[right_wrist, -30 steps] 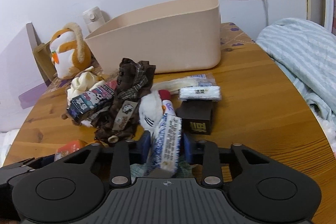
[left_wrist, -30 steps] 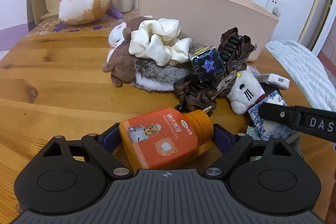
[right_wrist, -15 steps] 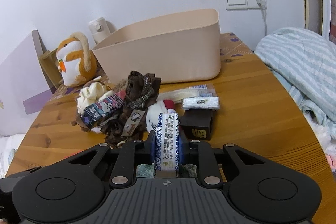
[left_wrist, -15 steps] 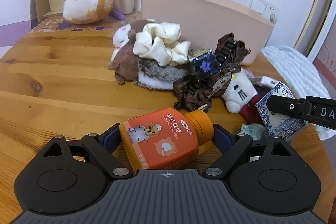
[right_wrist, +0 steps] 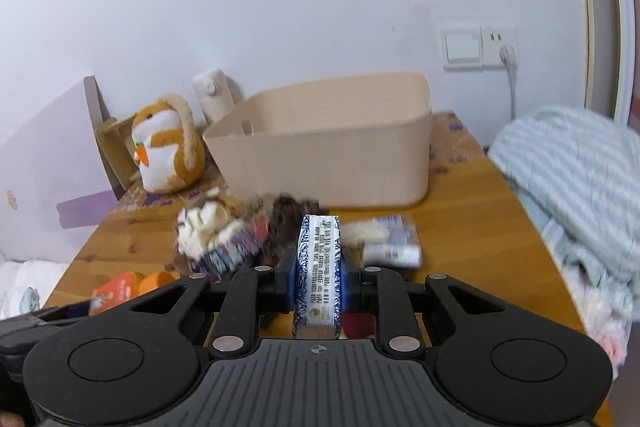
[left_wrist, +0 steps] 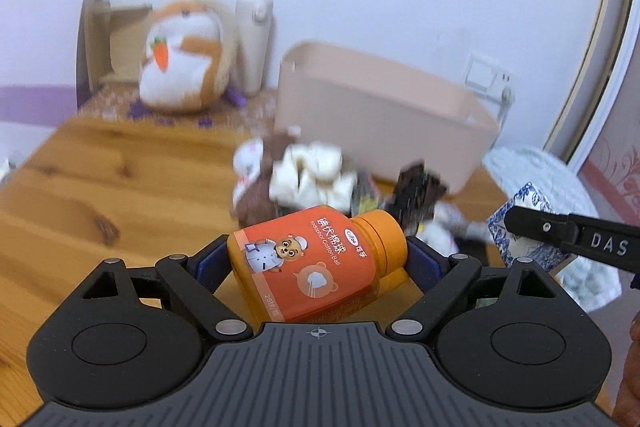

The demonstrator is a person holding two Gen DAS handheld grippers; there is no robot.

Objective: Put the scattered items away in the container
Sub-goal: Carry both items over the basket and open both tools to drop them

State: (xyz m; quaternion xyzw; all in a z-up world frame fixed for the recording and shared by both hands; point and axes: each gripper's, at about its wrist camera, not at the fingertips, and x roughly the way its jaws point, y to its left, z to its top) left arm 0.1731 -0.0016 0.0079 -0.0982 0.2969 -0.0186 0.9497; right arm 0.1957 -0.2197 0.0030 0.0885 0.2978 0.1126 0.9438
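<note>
Left tool [left_wrist: 316, 259] clamps the orange bottle [left_wrist: 316, 267] sideways across its body. Right tool [right_wrist: 318, 279] pinches the blue-patterned box [right_wrist: 318, 275] on its flat sides. Both are held above the desk [right_wrist: 472, 227], short of the beige bin [right_wrist: 340, 155]; the carry looks underway.

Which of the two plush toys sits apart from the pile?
The orange-and-white carrot plush, left of the beige bin; the brown plush lies in the pile under the cream scrunchie.

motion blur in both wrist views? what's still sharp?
Left wrist: orange bottle in the left tool is sharp; pile and beige container smeared. Right wrist: blue-white box in the right tool is crisp; pile blurred, container mostly clear.
</note>
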